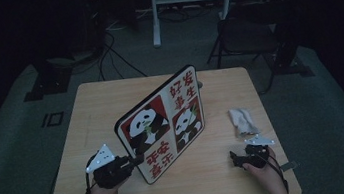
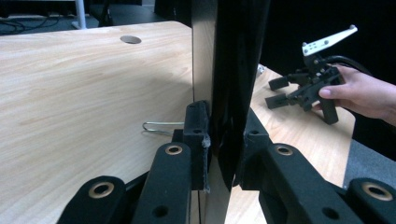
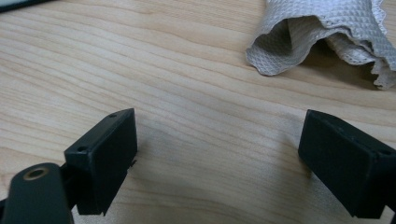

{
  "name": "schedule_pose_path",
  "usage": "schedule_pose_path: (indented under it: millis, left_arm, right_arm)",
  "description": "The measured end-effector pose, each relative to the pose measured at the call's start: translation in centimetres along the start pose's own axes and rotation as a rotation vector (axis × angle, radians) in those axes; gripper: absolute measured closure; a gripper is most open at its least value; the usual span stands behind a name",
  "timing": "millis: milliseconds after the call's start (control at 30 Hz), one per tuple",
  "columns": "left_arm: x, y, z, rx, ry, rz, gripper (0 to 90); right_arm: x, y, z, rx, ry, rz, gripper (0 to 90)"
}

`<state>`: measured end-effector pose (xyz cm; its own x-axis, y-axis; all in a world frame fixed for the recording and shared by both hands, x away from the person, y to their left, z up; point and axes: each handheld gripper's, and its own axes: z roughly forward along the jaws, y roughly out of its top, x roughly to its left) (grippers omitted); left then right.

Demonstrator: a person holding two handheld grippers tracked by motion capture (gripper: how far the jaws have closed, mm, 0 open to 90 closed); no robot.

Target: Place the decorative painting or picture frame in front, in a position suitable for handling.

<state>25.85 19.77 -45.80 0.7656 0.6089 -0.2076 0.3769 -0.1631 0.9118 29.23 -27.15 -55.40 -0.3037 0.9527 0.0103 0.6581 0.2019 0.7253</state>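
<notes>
A square board printed with pandas and red characters stands on edge on the wooden table, leaning back. My left gripper is shut on its lower left edge. In the left gripper view the black pads press both sides of the dark board edge. My right gripper rests at the table's front right, held by a hand, jaws open. In the right gripper view it has bare wood between its fingers. A crumpled grey cloth lies just beyond them.
The cloth sits on the right side of the table, behind the right gripper. A thin wire loop lies by the board's foot. The table has a round hole at its far side. A chair stands on the floor behind.
</notes>
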Motion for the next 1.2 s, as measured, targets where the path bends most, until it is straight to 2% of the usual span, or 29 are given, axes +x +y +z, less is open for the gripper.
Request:
schedule_pose_path:
  millis: [300, 433, 600, 733, 833, 1033, 1067, 1100, 1133, 1167, 1200]
  left_arm:
    - [-1.6, -0.6, -0.3, 0.008, -0.031, -0.007, 78.6]
    - [-2.4, -0.7, -0.2, 0.016, -0.040, 0.002, 78.5]
    - [-3.0, -1.0, -0.3, 0.014, -0.054, -0.011, 78.4]
    - [-3.5, -1.1, -0.6, 0.024, -0.065, 0.003, 78.4]
    - [-3.3, -1.1, -0.7, 0.028, -0.081, 0.016, 78.5]
    - [-2.3, -1.0, -0.8, 0.028, -0.091, 0.008, 79.0]
    - [-2.1, -1.0, -0.7, 0.026, -0.106, 0.003, 79.0]
    - [-1.9, -1.0, -0.7, 0.025, -0.101, 0.011, 79.0]
    - [-1.8, -1.0, -0.7, 0.020, -0.094, 0.008, 78.8]
    - [-1.5, -1.0, -0.7, 0.021, -0.113, -0.008, 78.8]
    - [-1.5, -1.0, -0.7, 0.021, -0.113, -0.008, 78.8]
  right_arm:
    - [0.0, 0.0, 0.0, 0.000, 0.000, -0.001, 11.1]
    - [0.0, 0.0, 0.0, 0.001, 0.000, -0.001, 11.1]
    - [0.0, 0.0, 0.0, 0.001, 0.000, -0.001, 11.1]
    - [0.0, 0.0, 0.0, 0.001, 0.000, -0.001, 11.1]
    - [0.0, 0.0, 0.0, 0.001, 0.000, -0.001, 11.1]
    - [0.0, 0.0, 0.0, 0.001, 0.000, -0.001, 11.2]
    - [0.0, 0.0, 0.0, 0.000, 0.000, -0.001, 11.1]
    - [0.0, 0.0, 0.0, 0.000, 0.000, -0.001, 11.1]
    - [0.0, 0.0, 0.0, 0.000, 0.000, -0.001, 11.1]
    - [0.0, 0.0, 0.0, 0.000, 0.000, -0.001, 11.1]
    - [0.0, 0.0, 0.0, 0.000, 0.000, -0.001, 11.1]
